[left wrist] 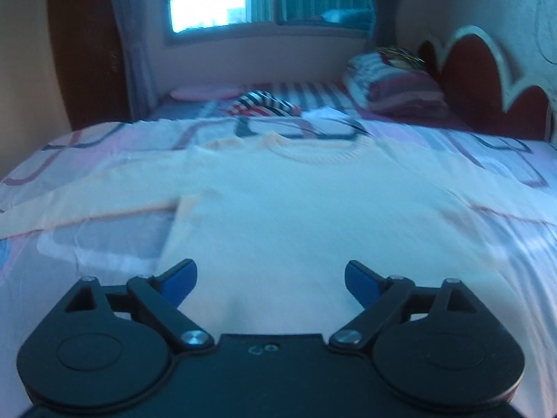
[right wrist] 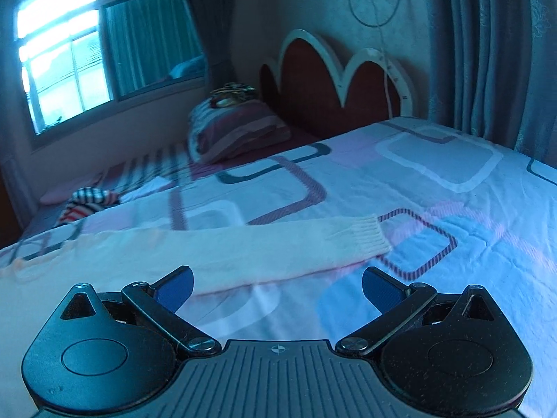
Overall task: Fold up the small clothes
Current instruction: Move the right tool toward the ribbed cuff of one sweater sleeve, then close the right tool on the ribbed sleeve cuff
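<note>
Here the pale sweater point(left wrist: 296, 209) lies apparently flat; both hand-held grippers point(left wrist: 271, 280) point(right wrist: 277, 287) gape empty.

A pale cream sweater point(left wrist: 296, 209) with a ribbed cuff point(right wrist: 362, 237) is seen on a bedsheet point(right wrist: 435, 188) printed with rounded rectangles in pink, white, maroon and dark grey. At eleven o'clock, a striped garment point(left wrist: 264, 102) in red, white and black is shown. The headboard point(right wrist: 313, 80) is coloured dark red, edged white. Blue pads are carried on black fingers point(left wrist: 179, 280).
</note>
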Tool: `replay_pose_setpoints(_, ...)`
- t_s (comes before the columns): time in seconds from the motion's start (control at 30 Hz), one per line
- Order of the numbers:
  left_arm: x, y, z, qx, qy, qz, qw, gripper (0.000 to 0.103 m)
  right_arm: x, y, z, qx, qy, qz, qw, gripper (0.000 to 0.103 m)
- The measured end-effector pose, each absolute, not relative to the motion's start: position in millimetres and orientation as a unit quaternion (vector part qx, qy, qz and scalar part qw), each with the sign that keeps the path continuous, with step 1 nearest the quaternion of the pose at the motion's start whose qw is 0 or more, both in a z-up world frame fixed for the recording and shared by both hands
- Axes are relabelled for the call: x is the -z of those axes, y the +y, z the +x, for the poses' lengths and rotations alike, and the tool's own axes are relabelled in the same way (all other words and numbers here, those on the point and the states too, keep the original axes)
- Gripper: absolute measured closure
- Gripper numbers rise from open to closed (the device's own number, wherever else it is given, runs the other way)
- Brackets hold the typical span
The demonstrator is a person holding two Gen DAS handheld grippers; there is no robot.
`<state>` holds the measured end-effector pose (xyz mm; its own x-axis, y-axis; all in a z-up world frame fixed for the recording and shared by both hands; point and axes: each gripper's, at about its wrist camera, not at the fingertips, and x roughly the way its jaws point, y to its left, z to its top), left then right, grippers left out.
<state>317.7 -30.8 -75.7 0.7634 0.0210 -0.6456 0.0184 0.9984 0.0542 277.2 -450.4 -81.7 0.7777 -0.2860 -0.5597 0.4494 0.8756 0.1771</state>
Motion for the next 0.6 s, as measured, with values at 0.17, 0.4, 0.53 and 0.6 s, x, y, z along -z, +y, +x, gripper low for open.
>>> replay_pose_setpoints(0.17, 88.6, -30.6, 340.6, -0.007, 0.348, 0.032, 0.937, 0.005, 107.0, -491.2, 300.8, 0.226, 0.274, 0.167, 0.920, 0.025)
replay_pose_setpoints(0.4, 104.5, -28.3, 358.3, -0.007, 0.357, 0.035, 0.934, 0.005, 142.9, -538.8, 314.6, 0.254, 0.290, 0.243, 0.890, 0.045)
replay_pose_setpoints(0.53, 108.9, -27.5, 364.6, -0.005, 0.365, 0.033, 0.930, 0.005, 159.0, -557.0, 315.7, 0.251, 0.287, 0.297, 0.876, 0.069)
replay_pose_setpoints(0.6, 109.4, -27.7, 366.0, -0.003, 0.365, 0.035, 0.930, 0.005, 161.1, -564.8, 315.3, 0.246, 0.276, 0.320, 0.872, 0.069)
